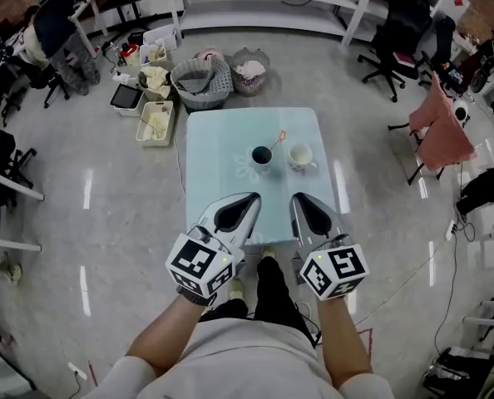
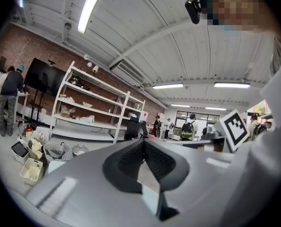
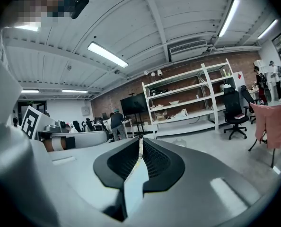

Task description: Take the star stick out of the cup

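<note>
A pale blue worktop (image 1: 222, 140) stood on a grey floor, with laundry baskets (image 1: 201, 81) beyond its far edge. A dark cup (image 1: 262, 155) sat near the worktop centre, and the star stick (image 1: 277, 137) leaned out of it toward the far right. A white cup (image 1: 300, 156) stood just beside it. The left tool (image 1: 253, 197) and right tool (image 1: 298, 197) hovered over the near edge, well apart from the cups. Each had its jaws closed tip to tip on nothing.
</note>
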The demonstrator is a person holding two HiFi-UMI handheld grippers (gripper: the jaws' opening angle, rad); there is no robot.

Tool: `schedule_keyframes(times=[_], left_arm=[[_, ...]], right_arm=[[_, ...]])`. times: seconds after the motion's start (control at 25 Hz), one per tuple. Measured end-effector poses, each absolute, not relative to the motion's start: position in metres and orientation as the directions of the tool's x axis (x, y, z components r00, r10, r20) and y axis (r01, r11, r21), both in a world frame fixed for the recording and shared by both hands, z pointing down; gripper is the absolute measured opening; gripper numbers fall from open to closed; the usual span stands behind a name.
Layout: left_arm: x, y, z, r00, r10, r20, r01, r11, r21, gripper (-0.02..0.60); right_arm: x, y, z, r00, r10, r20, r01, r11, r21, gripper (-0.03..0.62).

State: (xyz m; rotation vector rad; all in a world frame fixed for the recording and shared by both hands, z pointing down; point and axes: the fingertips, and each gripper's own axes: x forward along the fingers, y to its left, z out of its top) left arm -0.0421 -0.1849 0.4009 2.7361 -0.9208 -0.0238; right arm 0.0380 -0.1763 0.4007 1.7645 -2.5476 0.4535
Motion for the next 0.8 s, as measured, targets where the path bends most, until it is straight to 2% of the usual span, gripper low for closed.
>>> schedule_keyframes(times=[0.52,0.64,0.8], left_arm=[[-0.010,-0.308,0.463,0.730,-0.670,0.136,-0.679,-0.686,0.262,0.006],[-0.001,-0.328,0.483,0.721,-0.677,0.147,-0.687,-0.672,0.276,0.005],[0.015,-0.349,0.503,0.716,-0.677,0.169,-0.695,-0.667,0.269,0.005]], right_arm=[[0.073,-0.326,0.479,-0.425,-0.856,0.294,-0.896,0.352,-0.271,0.018],[0.085,-0.353,0.509,-0.421,-0.841,0.340,-0.899,0.335,-0.283,0.052],[0.101,-0.382,0.552,-0.418,-0.812,0.407,-0.901,0.312,-0.303,0.054]])
